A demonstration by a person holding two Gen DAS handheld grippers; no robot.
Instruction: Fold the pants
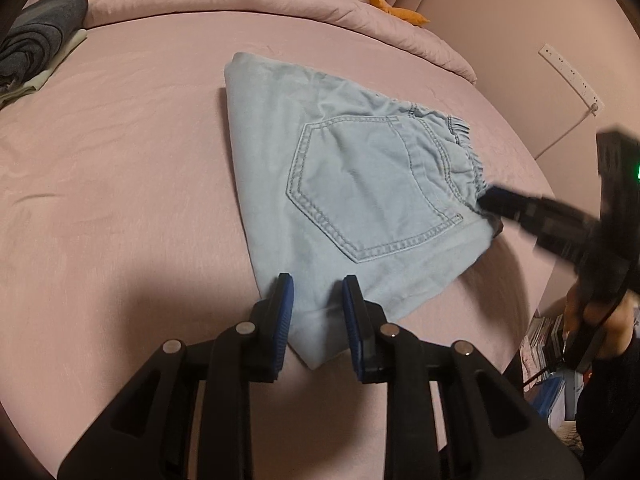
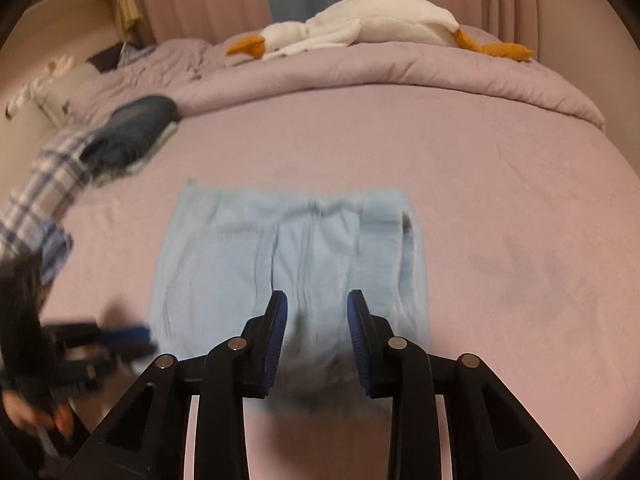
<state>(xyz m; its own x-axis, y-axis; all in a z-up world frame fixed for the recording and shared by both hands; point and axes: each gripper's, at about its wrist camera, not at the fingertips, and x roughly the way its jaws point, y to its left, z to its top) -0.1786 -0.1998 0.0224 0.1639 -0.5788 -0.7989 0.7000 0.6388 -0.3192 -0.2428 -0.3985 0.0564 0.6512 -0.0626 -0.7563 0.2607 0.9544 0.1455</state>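
1. At the far left of the bed (image 1: pixel 120 140), a stack of dark folded clothes (image 1: pixel 40 40) rests on the pink sheet near the rolled-back comforter (image 1: pixel 240 0)
2. The left hand-held gripper (image 1: pixel 318 292) hovers over the near corner of the pants, its blue-padded jaws standing apart with nothing pinched between them; the cloth lies flat below the gap
3. The pants (image 1: pixel 340 184), light blue denim, lie folded into a compact rectangle in the middle of the bed, back pocket (image 1: pixel 368 188) facing up and the gathered elastic waistband (image 1: pixel 466 148) toward the right in the left wrist view
4. In the right wrist view the same pants (image 2: pixel 248 252) look blurred, lying flat straight ahead of the jaws
5. The right hand-held gripper (image 2: pixel 316 308) sits just above the near edge of the pants, jaws parted and not pressing on the fabric; seen from the left wrist camera its blue tips (image 1: pixel 496 196) are right at the waistband corner, and whether they touch it cannot be told
6. A white plush goose (image 2: pixel 360 24) with orange beak and feet lies on the comforter at the back
7. At the right, a white power strip (image 1: pixel 570 76) hangs on the wall
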